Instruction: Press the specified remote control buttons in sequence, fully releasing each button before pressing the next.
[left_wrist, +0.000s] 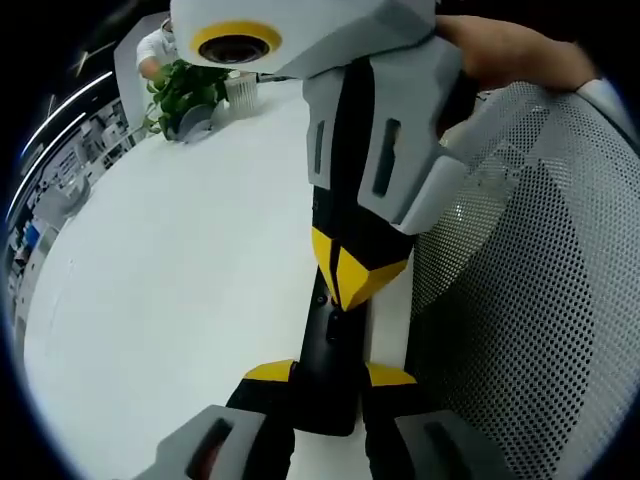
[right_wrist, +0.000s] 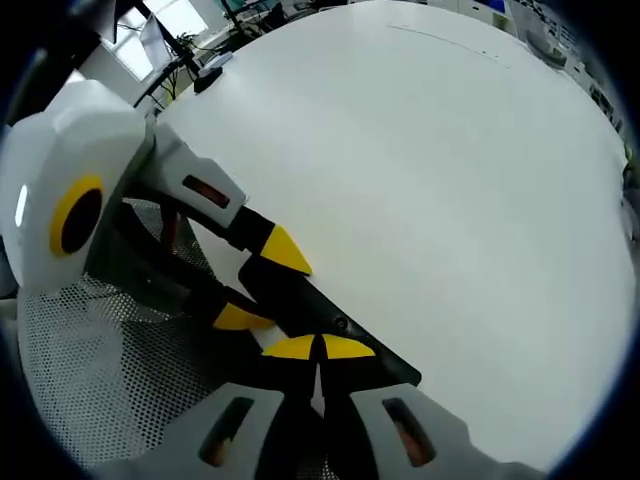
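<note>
Left gripper (left_wrist: 330, 378) pinches the slim black plastic remote (left_wrist: 328, 350) steady on the white table (left_wrist: 170, 270) so right gripper (right_wrist: 320, 347), jaws pressed together, pokes buttons.

left gripper (left_wrist: 330, 375): grey body, black jaws, yellow tips | right gripper (right_wrist: 320, 348): white housing, same yellow-tipped black jaws

The surface (left_wrist: 170, 270) is a plain white tabletop with a matte finish; its near edge runs alongside a white perforated mesh panel (left_wrist: 530, 300). A black remote control (left_wrist: 327, 375) lies flat on the surface close to that edge, its long side roughly parallel to it. At the far end of the surface stand a green leafy plant (left_wrist: 185, 90) and, just beside it, a small white ribbed container (left_wrist: 242, 92). In the right gripper view the surface (right_wrist: 430, 160) is bare white beyond the remote control (right_wrist: 320, 315).
</note>
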